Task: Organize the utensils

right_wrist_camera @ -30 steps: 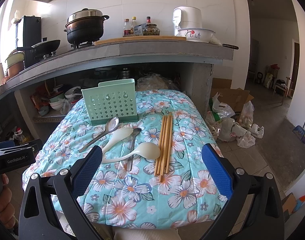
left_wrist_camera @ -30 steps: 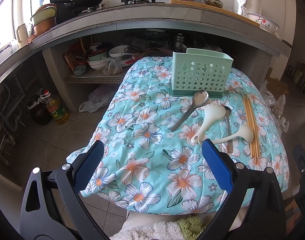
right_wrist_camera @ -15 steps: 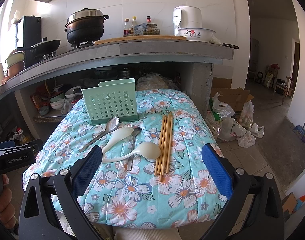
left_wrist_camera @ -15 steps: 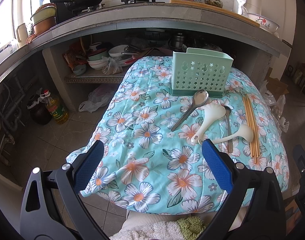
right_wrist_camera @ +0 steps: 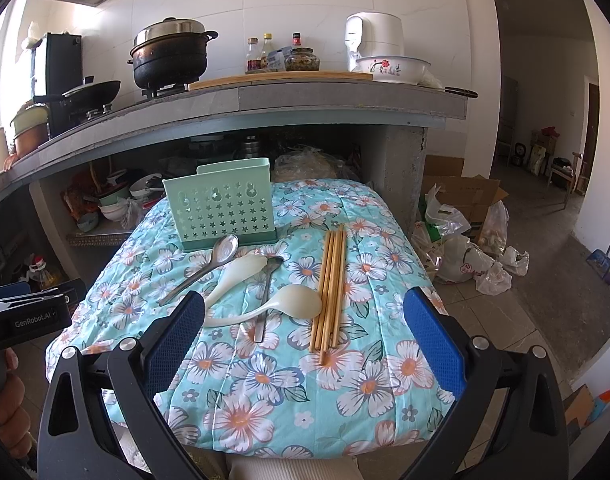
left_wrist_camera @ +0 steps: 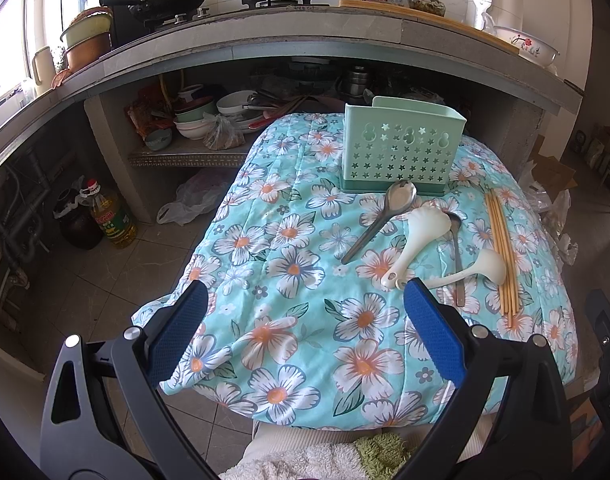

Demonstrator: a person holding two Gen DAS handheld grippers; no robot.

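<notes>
Both the left claw (left_wrist_camera: pixel 303 312) and the right claw (right_wrist_camera: pixel 305 320) are wide and hold nothing. The chopsticks (right_wrist_camera: pixel 329 288), two white spoons (right_wrist_camera: pixel 265 308) and two metal spoons (right_wrist_camera: pixel 209 268) lie on the flowered surface (right_wrist_camera: pixel 265 380), in front of the green holder (right_wrist_camera: pixel 221 204).

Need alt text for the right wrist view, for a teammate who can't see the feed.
The open right gripper hovers over a floral-clothed table where wooden chopsticks, two white spoons and two metal spoons lie before an upright green utensil holder.
</notes>
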